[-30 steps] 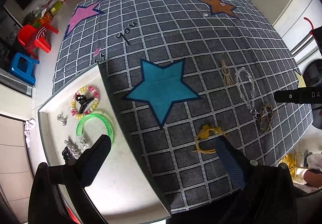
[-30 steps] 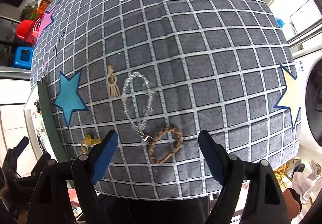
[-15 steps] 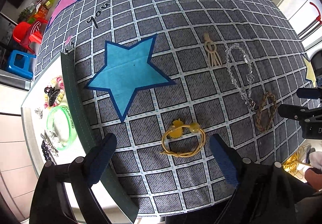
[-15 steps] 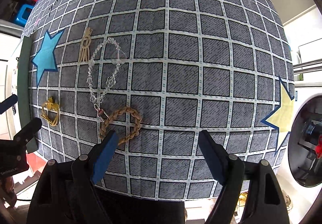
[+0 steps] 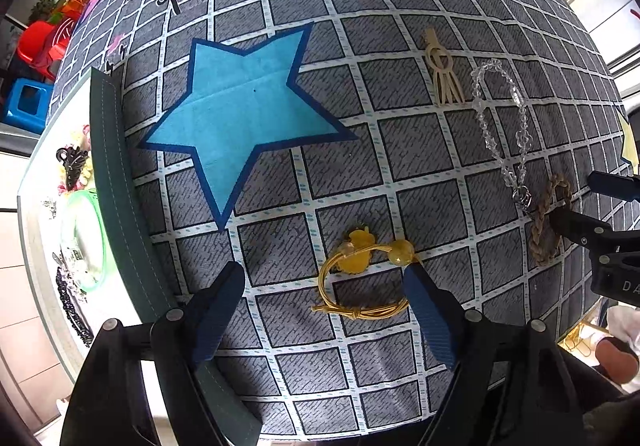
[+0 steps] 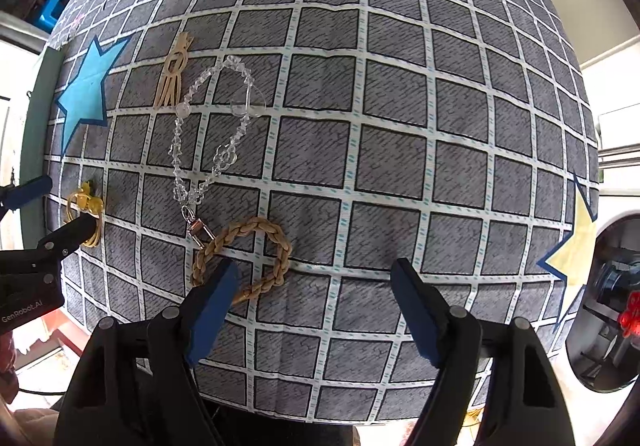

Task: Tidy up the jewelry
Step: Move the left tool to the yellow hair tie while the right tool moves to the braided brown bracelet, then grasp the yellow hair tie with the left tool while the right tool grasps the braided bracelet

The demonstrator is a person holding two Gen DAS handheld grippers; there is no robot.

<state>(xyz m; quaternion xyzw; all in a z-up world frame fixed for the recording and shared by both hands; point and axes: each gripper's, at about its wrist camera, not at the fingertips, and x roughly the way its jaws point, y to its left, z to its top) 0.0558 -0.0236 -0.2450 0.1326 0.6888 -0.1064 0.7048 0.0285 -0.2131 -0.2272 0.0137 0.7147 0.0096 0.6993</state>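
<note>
Both grippers are hovering low over the grey grid cloth (image 5: 400,45) that covers the counter, and both have their fingers spread wide with nothing held.

The left gripper (image 5: 324,300) sits over the gold wire bracelet (image 5: 362,278), the one with yellow beads. The bracelet lies flat on the cloth between the two blue pads, much closer to the right pad (image 5: 430,320), which looks like it's just about touching the wire, though the fisheye makes that hard to call. The left pad is well off to the side, near the green edge of the white tray (image 5: 116,173). That tray sits at the left end of the counter and already has a green bangle (image 5: 82,242), a black clip and a few small bits in it.

The right gripper (image 6: 310,306) is over the braided tan bracelet (image 6: 244,258), which lies near the cloth's near edge. Its left pad (image 6: 212,306) overlaps the near-left part of the braid; the other pad is well clear to the right.

Just beyond the braid is a clear bead bracelet (image 6: 212,129) with its metal clasp nearly touching the braid, and a small beige tassel charm (image 6: 172,73) further back on the left. A big blue star (image 5: 240,117) is printed on the cloth beside the tray.
</note>
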